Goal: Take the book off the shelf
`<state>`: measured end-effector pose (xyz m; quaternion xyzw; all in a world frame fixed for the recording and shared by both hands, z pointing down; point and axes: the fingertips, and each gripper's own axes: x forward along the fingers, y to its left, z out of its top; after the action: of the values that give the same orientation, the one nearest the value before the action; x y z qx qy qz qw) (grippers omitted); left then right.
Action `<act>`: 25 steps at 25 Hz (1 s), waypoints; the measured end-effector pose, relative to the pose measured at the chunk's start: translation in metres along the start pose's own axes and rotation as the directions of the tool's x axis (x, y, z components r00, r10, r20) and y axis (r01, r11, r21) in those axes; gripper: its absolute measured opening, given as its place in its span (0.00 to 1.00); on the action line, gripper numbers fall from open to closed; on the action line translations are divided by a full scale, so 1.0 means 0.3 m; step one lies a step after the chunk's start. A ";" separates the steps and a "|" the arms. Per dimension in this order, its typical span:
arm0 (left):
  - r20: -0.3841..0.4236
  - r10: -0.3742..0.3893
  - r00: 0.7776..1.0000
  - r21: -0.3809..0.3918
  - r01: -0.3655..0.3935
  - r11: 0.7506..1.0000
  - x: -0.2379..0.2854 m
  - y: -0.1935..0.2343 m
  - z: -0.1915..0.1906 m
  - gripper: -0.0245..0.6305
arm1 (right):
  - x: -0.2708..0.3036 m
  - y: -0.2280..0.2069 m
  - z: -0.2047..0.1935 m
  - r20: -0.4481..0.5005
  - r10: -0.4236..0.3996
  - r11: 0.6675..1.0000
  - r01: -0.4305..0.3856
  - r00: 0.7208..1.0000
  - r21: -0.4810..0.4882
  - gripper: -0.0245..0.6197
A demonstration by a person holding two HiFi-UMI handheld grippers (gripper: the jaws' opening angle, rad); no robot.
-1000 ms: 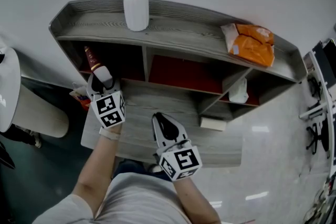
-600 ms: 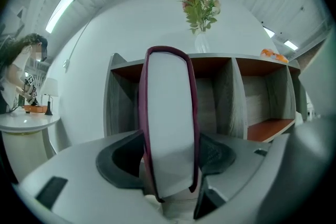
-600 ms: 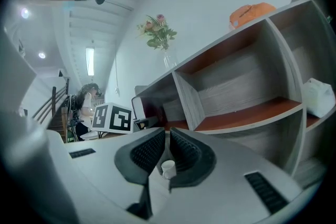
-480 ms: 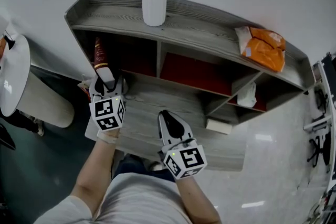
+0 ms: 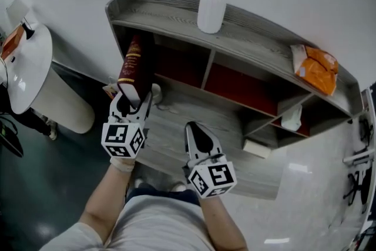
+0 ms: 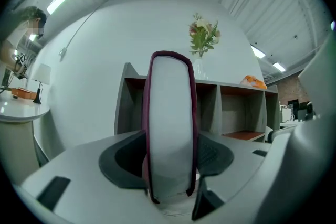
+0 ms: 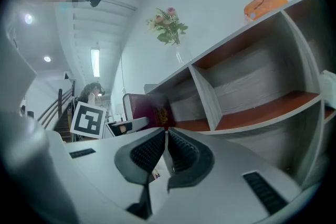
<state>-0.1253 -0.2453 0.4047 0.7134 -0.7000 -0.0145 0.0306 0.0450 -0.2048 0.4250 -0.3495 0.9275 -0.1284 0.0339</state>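
A dark red book [image 5: 132, 64] with white page edges [image 6: 169, 128] stands upright between the jaws of my left gripper [image 5: 130, 101], in front of the leftmost compartment of the grey shelf unit [image 5: 264, 38]. The jaws are closing and both pads press on the covers. The book's lower end is hidden by the gripper in the head view. In the right gripper view the book [image 7: 149, 110] shows at left, clear of the shelf. My right gripper [image 5: 194, 129] hovers over the lower ledge to the right, shut with nothing between its pads [image 7: 181, 152].
A white vase [image 5: 211, 9] with flowers and an orange bag [image 5: 317, 70] sit on the shelf top. A white packet [image 5: 292, 117] stands in the right compartment and a white box [image 5: 255, 148] lies on the ledge. A round white table [image 5: 26, 67] stands at left.
The left gripper has drawn the red book out of the left compartment toward me, so more of it shows. The head view has swung left. The right gripper stays put.
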 end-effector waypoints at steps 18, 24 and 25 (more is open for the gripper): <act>-0.042 -0.067 0.997 -0.037 0.065 0.997 -0.410 0.283 0.062 0.42 | 0.234 0.313 -0.023 0.012 0.058 0.998 -0.058 0.998 0.015 0.07; -0.067 -0.013 0.998 -0.018 0.012 1.000 -0.542 0.400 0.040 0.42 | 0.293 0.434 -0.061 -0.024 0.121 0.993 -0.121 0.992 -0.012 0.07; -0.070 -0.007 0.998 -0.024 0.005 1.000 -0.561 0.415 0.037 0.42 | 0.299 0.454 -0.069 -0.032 0.131 0.991 -0.132 0.991 -0.019 0.07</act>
<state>-0.2535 -0.0797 0.3980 0.7151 -0.6962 0.0021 0.0635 -0.1129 -0.1610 0.4116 -0.2858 0.9503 -0.1214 0.0242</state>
